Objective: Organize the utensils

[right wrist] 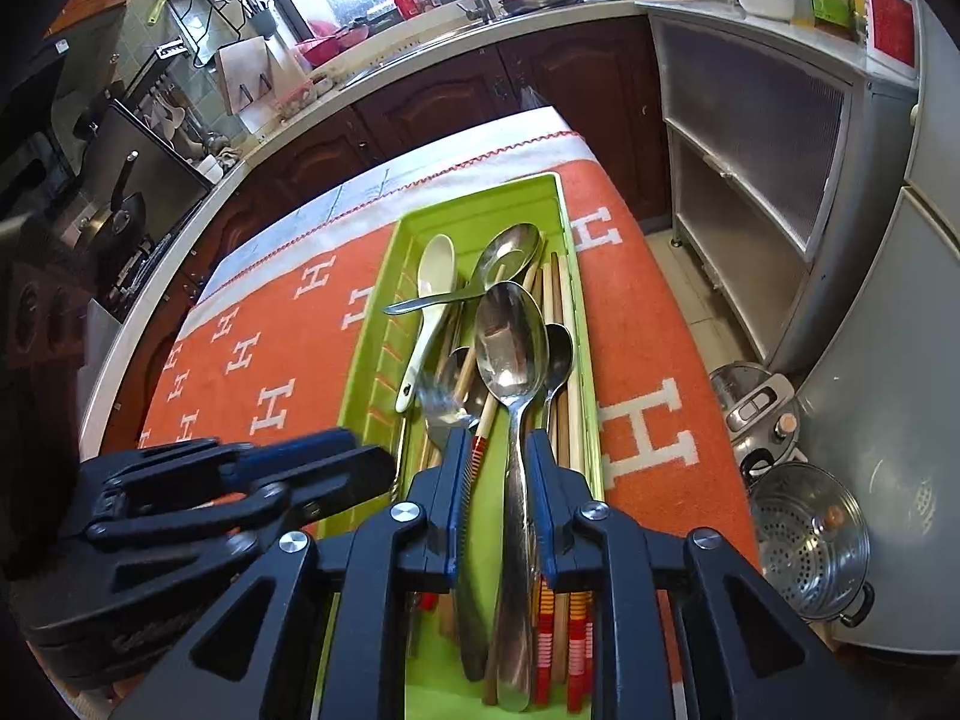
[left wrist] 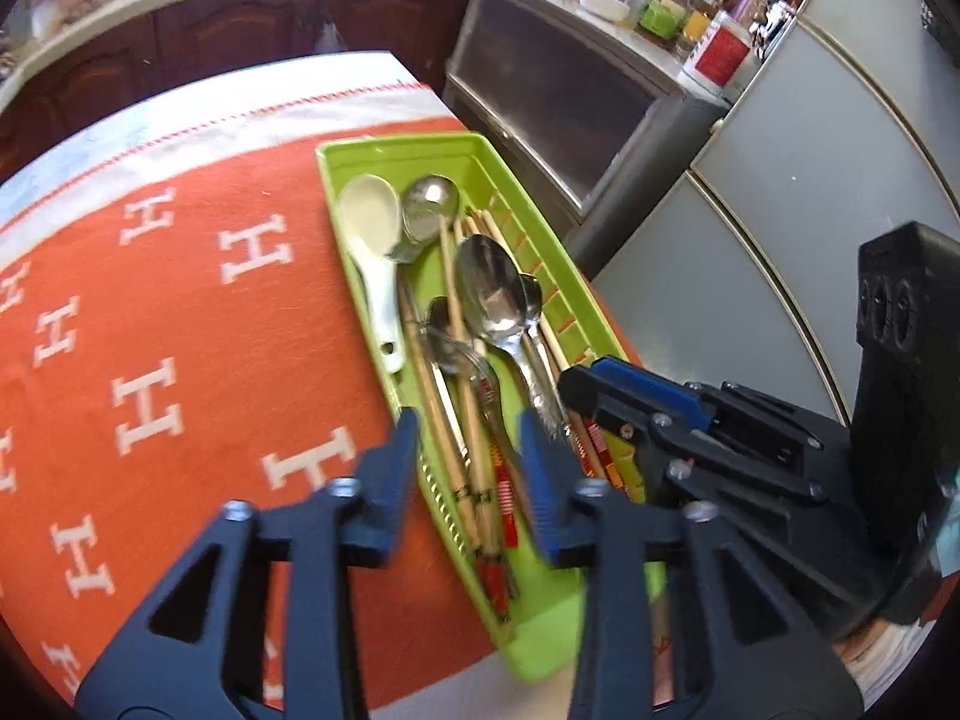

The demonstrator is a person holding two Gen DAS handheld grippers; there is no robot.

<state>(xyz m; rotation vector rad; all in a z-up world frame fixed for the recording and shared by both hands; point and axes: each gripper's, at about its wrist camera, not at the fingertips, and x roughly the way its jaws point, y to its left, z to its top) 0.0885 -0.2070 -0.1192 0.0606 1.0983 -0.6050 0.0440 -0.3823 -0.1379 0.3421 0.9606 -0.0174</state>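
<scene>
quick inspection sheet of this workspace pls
surface: orange cloth with white H pattern on a table.
job's things: green tray holding a white spoon, large metal spoon, fork, chopsticks, piled loosely.
clutter: nothing seen on the cloth.
grippers: left gripper open over the tray's near end; right gripper open, large spoon's handle between its fingers.
cables: nothing seen.
surroundings: kitchen counter, fridge, steamer pot on the floor.

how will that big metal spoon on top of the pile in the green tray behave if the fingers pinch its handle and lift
The big metal spoon looks polished, so its narrow handle may slip or pivot between the fingers. Its broad bowl probably makes it bowl-heavy, dipping when lifted. It rests on chopsticks and a fork, so lifting could nudge them.
</scene>
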